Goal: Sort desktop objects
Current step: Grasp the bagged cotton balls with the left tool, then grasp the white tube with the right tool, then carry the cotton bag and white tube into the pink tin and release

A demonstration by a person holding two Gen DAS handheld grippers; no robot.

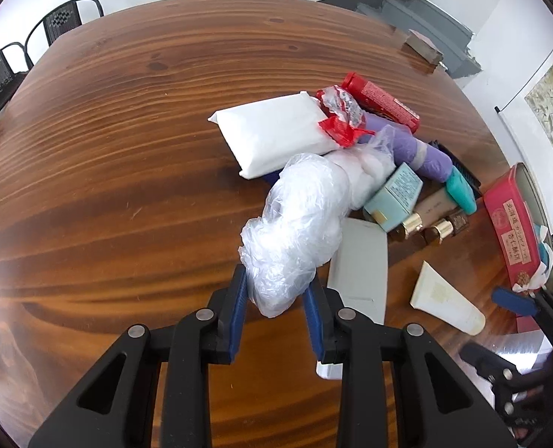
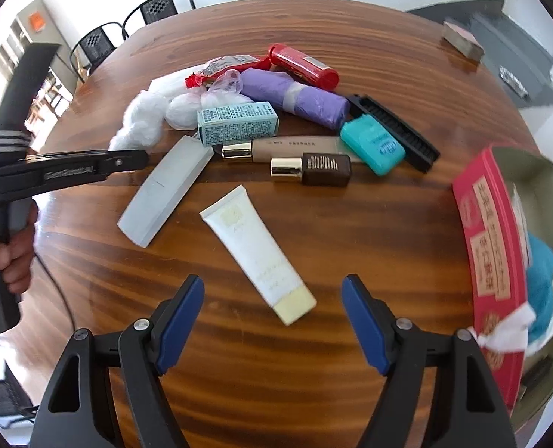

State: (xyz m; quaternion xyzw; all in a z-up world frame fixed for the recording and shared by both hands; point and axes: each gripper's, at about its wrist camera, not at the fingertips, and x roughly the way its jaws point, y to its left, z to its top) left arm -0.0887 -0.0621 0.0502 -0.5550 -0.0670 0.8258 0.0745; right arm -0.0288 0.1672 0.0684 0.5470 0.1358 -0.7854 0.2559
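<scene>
My left gripper (image 1: 276, 283) is shut on the near end of a clear plastic bag of white cotton balls (image 1: 302, 216), which leans on the pile of desktop items. The bag also shows in the right wrist view (image 2: 142, 119), with the left gripper (image 2: 127, 160) coming in from the side in a person's hand. My right gripper (image 2: 274, 284) stands open above the wooden table (image 2: 314, 354). A white cream tube (image 2: 258, 257) lies between and just ahead of its fingers, not touched. A red tin box (image 2: 489, 246) stands open to its right.
The pile holds a white tissue pack (image 1: 272, 130), red wrapper (image 1: 340, 112), red bottle (image 2: 302, 65), purple roll (image 2: 295, 97), teal carton (image 2: 237, 123), two gold-capped bottles, teal floss case (image 2: 371, 147) and black brush (image 2: 396, 127). A grey case (image 2: 168, 190) lies nearer. Chairs stand behind.
</scene>
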